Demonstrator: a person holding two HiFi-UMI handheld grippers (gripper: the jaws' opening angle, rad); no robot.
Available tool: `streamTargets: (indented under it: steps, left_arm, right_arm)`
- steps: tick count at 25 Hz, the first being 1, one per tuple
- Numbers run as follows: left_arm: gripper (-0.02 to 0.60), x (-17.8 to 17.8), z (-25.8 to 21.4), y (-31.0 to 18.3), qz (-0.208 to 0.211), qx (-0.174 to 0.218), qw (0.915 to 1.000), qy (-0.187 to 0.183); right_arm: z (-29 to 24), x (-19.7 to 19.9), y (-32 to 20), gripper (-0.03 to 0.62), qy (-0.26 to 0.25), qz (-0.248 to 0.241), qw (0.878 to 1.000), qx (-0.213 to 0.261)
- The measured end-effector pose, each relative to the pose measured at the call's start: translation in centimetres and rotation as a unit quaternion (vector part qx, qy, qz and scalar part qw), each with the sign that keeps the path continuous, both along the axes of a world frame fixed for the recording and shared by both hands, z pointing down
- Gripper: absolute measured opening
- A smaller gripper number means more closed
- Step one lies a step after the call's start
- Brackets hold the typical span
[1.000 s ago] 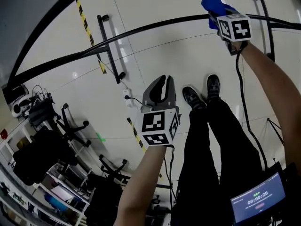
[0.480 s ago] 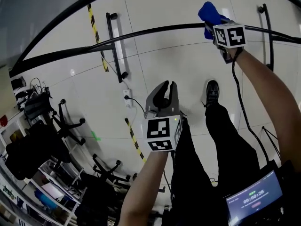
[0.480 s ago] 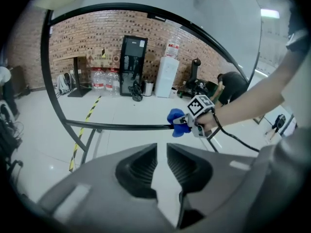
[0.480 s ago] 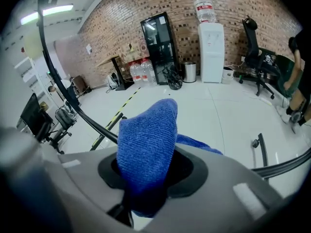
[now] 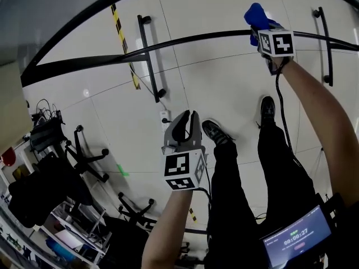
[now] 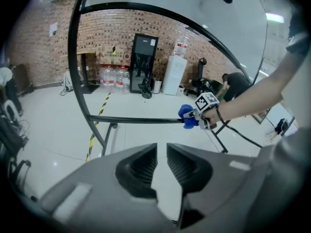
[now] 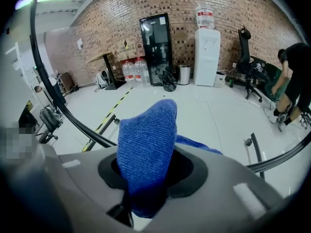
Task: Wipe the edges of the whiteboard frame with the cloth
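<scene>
The whiteboard frame's black bottom bar curves across the head view, above the white floor. My right gripper is at the bar's right part, shut on a blue cloth that sits against the bar. In the right gripper view the cloth bulges up out of the jaws and hides the fingertips, with the bar behind it. My left gripper hangs lower, well short of the bar. Its jaws stand a narrow gap apart with nothing between them. From there I see the right gripper and the cloth on the bar.
Wheeled stand feet lie on the floor under the bar, next to yellow-black tape. Office chairs and shelves crowd the lower left. A person's shoes stand below. A water dispenser stands at the brick wall.
The left gripper has dropped lower and to the left in the head view. The right gripper stays on the bar with the cloth. The person's feet have shifted.
</scene>
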State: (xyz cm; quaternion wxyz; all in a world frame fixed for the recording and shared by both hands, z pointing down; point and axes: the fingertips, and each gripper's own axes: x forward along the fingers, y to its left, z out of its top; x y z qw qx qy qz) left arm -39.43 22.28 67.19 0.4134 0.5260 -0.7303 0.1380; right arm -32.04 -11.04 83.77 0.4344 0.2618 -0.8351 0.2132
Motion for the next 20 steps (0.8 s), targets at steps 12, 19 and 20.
streamTargets:
  steps: [12, 19, 20]
  left_arm:
    - [0.061, -7.3, 0.6, 3.3, -0.002, 0.004, 0.9998, -0.018]
    - [0.063, -7.9, -0.1, 3.3, -0.033, -0.003, 0.9994, -0.013]
    - [0.063, -8.1, -0.5, 3.3, -0.041, -0.002, 0.9991, -0.014]
  right_arm:
    - [-0.3, -5.1, 4.2, 0.146, -0.007, 0.003, 1.0, 0.008]
    - [-1.3, -9.6, 7.7, 0.146, -0.04, -0.047, 0.998, -0.002]
    - [-1.2, -9.9, 8.0, 0.146, -0.037, -0.053, 0.998, -0.002]
